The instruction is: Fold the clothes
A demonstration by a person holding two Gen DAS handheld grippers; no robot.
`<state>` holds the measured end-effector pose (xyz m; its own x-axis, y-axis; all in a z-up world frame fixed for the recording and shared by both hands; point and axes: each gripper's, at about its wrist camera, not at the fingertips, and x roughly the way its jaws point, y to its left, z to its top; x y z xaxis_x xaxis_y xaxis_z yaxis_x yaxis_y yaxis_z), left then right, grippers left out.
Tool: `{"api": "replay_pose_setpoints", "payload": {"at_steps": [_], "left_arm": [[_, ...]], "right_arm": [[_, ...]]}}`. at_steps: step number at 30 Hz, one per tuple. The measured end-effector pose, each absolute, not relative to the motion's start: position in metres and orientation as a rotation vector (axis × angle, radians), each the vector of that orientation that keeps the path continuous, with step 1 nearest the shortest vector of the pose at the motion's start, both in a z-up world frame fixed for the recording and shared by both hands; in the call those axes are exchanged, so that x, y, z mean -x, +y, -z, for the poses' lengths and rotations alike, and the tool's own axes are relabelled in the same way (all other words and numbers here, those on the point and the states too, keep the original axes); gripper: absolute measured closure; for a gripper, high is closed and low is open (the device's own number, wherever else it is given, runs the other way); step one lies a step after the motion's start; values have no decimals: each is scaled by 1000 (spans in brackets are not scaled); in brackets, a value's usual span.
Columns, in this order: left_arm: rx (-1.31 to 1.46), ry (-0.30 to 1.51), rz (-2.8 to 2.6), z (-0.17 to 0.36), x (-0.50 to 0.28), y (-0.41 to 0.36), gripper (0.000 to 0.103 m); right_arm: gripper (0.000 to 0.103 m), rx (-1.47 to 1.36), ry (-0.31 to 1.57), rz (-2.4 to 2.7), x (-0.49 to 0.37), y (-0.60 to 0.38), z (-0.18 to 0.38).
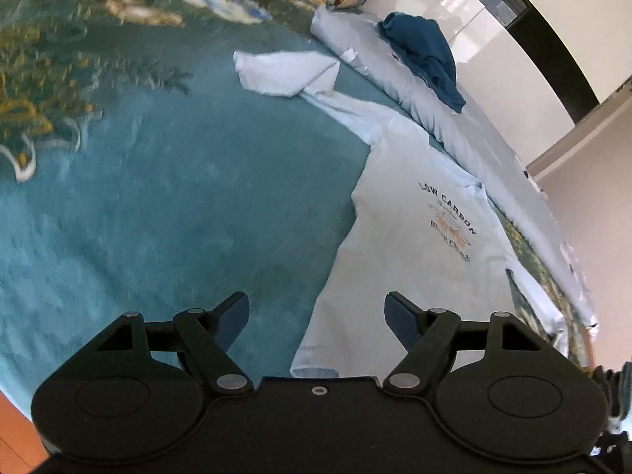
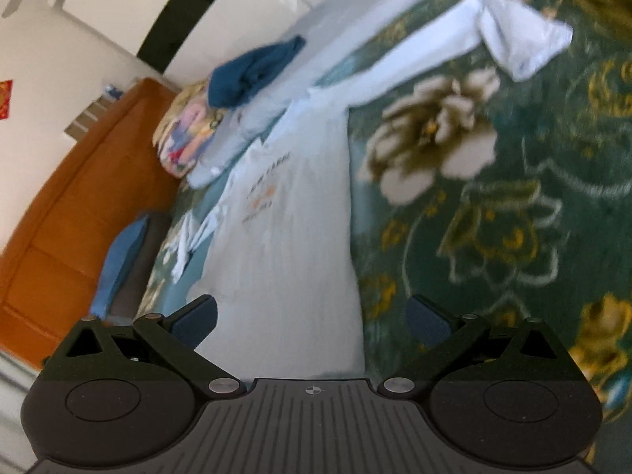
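A pale blue T-shirt [image 1: 403, 213] with dark and orange print lies flat on a teal floral bedspread [image 1: 158, 205]. One sleeve [image 1: 284, 73] stretches out far from me, its end folded over. My left gripper [image 1: 317, 306] hovers open just above the shirt's near hem corner, nothing between its fingers. In the right wrist view the same T-shirt [image 2: 292, 245] runs away from me, its sleeve [image 2: 513, 35] at the upper right. My right gripper [image 2: 312, 312] stands open over the shirt's near edge, holding nothing.
A dark blue garment [image 1: 424, 55] lies bunched on a light blue quilt [image 1: 446, 118] along the bed's far side. A colourful folded blanket [image 2: 185, 138] sits by the orange wooden headboard [image 2: 79, 197]. A blue pillow [image 2: 118, 260] lies near it. White wall beyond.
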<state>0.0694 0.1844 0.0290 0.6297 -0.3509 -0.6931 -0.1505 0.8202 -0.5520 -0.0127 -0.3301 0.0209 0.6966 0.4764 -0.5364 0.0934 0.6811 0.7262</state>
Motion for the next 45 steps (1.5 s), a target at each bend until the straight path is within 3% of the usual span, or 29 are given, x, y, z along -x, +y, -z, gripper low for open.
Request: {"api": "replay_pose_setpoints", "payload": {"at_steps": [3, 9, 12, 14, 18, 21, 26, 35, 45], "left_arm": [[638, 910, 148, -23, -73, 188, 29], [700, 910, 194, -17, -77, 197, 33], [726, 917, 225, -14, -78, 198, 43], [754, 932, 254, -10, -79, 196, 50], [802, 949, 300, -4, -81, 194, 51], [878, 964, 304, 4, -80, 199, 60], [1003, 977, 286, 17, -75, 212, 88], [963, 963, 240, 9, -66, 200, 103], [897, 991, 193, 4, -45, 207, 103]], "right_arm": [[2, -831, 826, -264, 9, -328, -13], [17, -899, 877, -262, 0, -329, 5], [28, -941, 876, -260, -3, -333, 11], [45, -953, 884, -258, -5, -334, 15], [54, -979, 902, -276, -8, -332, 21], [62, -989, 920, -302, -12, -326, 25], [83, -981, 938, -288, -14, -322, 27], [99, -981, 917, -270, -5, -321, 19], [100, -902, 945, -198, 4, -329, 12]]}}
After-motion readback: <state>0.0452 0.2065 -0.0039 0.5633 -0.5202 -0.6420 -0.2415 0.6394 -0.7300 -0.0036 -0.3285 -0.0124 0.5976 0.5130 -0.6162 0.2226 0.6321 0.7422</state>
